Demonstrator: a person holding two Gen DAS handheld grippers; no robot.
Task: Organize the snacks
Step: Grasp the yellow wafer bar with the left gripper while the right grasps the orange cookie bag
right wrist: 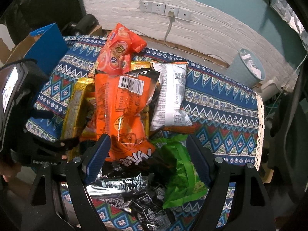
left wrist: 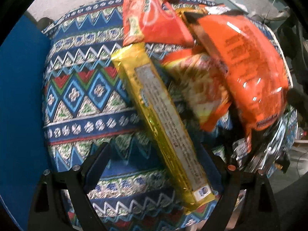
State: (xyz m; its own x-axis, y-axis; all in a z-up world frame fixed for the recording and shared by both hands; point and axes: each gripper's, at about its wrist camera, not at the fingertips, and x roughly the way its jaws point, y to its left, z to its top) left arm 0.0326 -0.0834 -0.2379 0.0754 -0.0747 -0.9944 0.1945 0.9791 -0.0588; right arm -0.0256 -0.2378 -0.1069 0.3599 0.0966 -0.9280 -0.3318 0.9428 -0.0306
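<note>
Snacks are lying heaped together near the middle of the table point(right wrist: 221, 100), which is wearing a blue patterned cloth with zigzags and diamonds. The long gold packet point(left wrist: 163, 123) is running diagonally through the left wrist view, its pale label strip facing up with print too blurred to read; its near end is sitting between the jaws of the left hand-held gripper point(left wrist: 154, 165), which are standing apart and not visibly pressing on it. The left view is also showing a blue upright surface point(left wrist: 21, 104) along the table's left edge.

The right wrist view is showing what the left one is cutting off or blurring: a white packet point(right wrist: 171, 96) with dense black print lying on the right side of the heap, a green bag point(right wrist: 181, 171) and a silver-and-black foil bag point(right wrist: 134, 192) at the near edge, a blue cardboard box point(right wrist: 46, 44) at the far left corner, wall sockets point(right wrist: 165, 9) with one cable plugged in, and a pale blue bin point(right wrist: 248, 65) beyond the far right corner. The large orange bag point(right wrist: 121, 104) is lying back-side up with a barcode near its top and large white characters near its bottom. The orange biscuit packet point(right wrist: 119, 50) is resting on top at the far side, with lettering that looks like "Kex", though I cannot be sure. The right hand-held gripper point(right wrist: 148, 156) is hanging with jaws apart over the orange bag's near end. The left hand-held gripper is appearing at the left, its state hidden there.
</note>
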